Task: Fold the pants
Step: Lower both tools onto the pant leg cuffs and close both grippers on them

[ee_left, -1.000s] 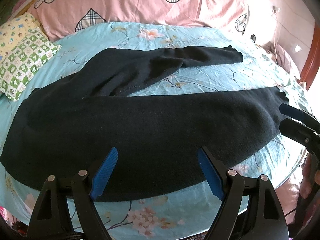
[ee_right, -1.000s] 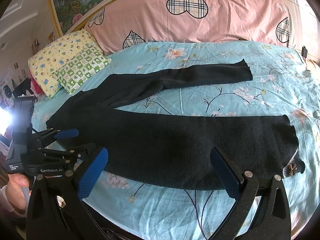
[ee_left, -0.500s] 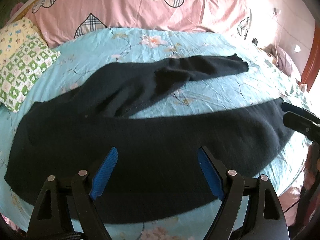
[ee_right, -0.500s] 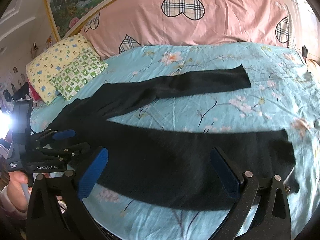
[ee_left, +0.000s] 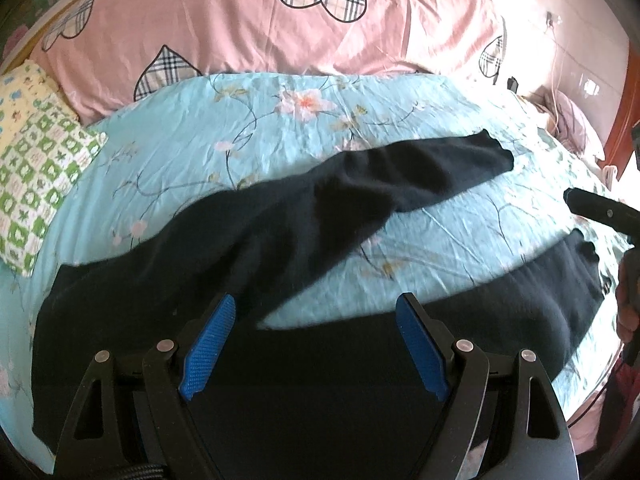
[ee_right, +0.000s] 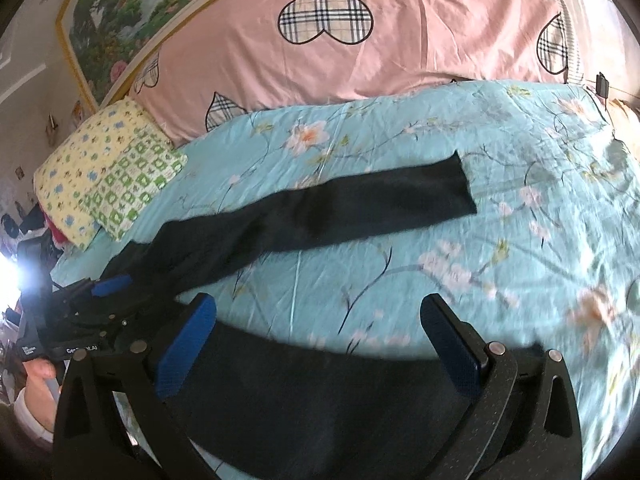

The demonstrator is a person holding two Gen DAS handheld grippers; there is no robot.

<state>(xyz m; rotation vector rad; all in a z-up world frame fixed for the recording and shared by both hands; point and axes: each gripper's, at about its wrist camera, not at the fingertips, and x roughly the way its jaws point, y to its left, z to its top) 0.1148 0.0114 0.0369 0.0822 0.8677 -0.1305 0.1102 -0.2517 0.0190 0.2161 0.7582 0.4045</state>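
Black pants [ee_left: 304,216] lie spread on the light blue floral bedsheet [ee_left: 304,120], legs apart in a V. The far leg [ee_right: 360,208] runs to the right; the near leg [ee_right: 320,392] lies under my grippers. My left gripper [ee_left: 316,344] is open with blue pads, just over the crotch and near leg. My right gripper [ee_right: 320,344] is open, over the near leg's upper edge. The left gripper also shows at the left edge of the right wrist view [ee_right: 80,304], near the waist. The right gripper's tip shows in the left wrist view [ee_left: 600,208], above the near cuff.
A pink quilt with plaid hearts [ee_left: 280,40] lies along the far side of the bed. A green and yellow patterned pillow [ee_right: 108,188] sits at the far left. A framed landscape picture [ee_right: 120,12] hangs behind. The bed's near edge is below the grippers.
Both grippers have moved forward and lower over the near leg, which now fills the bottom of both views. Both stay open. The pants have not moved.
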